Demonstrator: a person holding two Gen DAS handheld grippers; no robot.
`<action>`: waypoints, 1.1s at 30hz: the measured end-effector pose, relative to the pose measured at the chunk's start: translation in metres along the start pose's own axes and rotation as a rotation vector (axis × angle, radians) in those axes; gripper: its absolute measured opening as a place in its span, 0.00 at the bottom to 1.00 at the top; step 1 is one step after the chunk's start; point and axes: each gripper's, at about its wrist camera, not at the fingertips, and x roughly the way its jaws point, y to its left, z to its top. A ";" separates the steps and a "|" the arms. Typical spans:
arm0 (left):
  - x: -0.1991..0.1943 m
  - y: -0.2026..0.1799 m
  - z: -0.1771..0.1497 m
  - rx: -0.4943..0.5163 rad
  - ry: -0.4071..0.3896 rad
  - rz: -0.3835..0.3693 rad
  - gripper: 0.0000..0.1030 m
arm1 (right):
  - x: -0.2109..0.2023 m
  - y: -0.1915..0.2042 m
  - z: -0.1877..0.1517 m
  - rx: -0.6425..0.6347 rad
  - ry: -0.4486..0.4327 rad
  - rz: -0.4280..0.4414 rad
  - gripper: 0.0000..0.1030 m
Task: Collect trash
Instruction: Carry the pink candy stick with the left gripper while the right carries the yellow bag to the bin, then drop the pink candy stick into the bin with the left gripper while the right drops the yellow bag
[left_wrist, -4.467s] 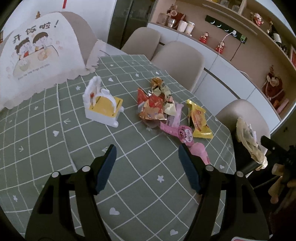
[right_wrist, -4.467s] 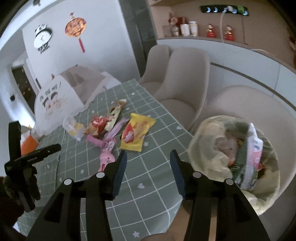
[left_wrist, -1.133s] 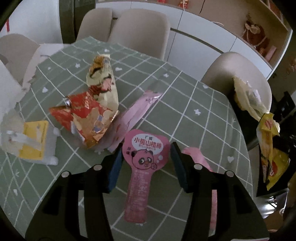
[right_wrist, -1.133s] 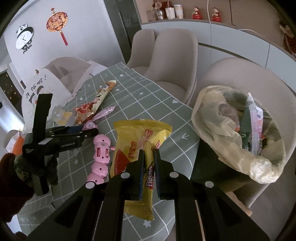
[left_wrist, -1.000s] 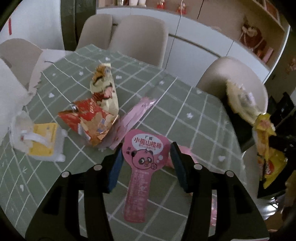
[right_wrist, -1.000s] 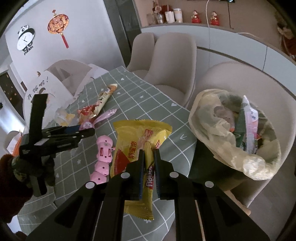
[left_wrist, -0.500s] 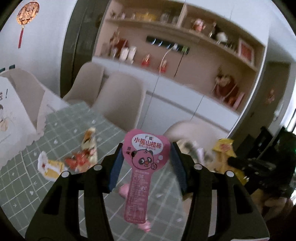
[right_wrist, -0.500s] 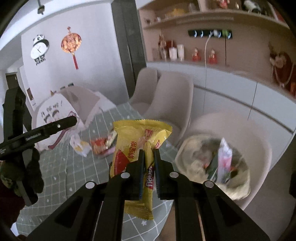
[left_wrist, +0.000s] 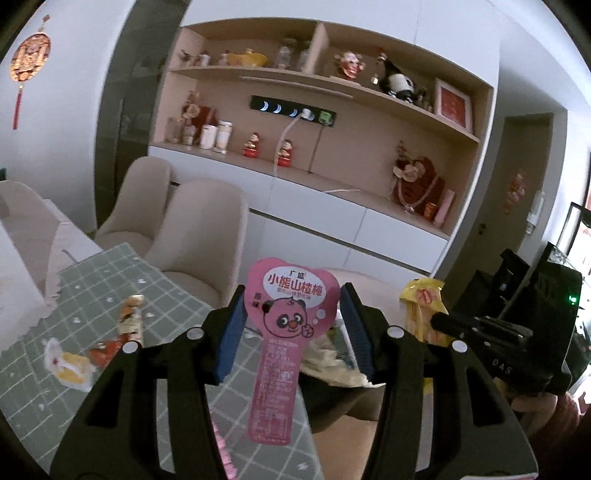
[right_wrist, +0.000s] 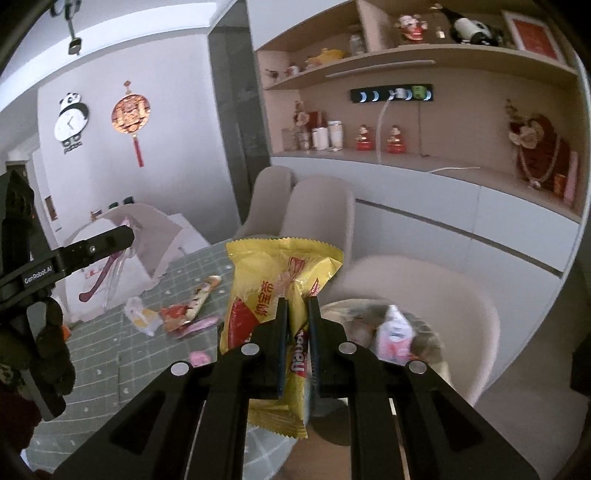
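Observation:
My left gripper is shut on a pink panda-print wrapper and holds it high above the table edge. My right gripper is shut on a yellow snack bag, also raised; this bag shows in the left wrist view at the right. The trash bag sits on a beige chair, full of wrappers, just right of and below the yellow bag; it also shows behind the pink wrapper. More wrappers lie on the green checked tablecloth.
A white and yellow toy and a long snack wrapper lie on the table. Beige chairs stand along the table's far side. A white food cover stands at the table's back. Shelves with ornaments fill the wall.
Both grippers have lifted higher with their wrappers still held, and the views tilt up toward the shelves. The trash bag now sits lower in both views.

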 end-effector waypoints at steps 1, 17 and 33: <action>0.008 -0.006 0.000 0.004 0.006 -0.012 0.47 | -0.002 -0.011 0.000 0.008 -0.003 -0.015 0.12; 0.219 -0.090 -0.028 -0.052 0.250 -0.199 0.47 | -0.030 -0.181 -0.023 0.200 -0.002 -0.238 0.12; 0.249 -0.052 -0.052 -0.187 0.333 -0.086 0.59 | 0.042 -0.216 -0.031 0.213 0.117 -0.156 0.12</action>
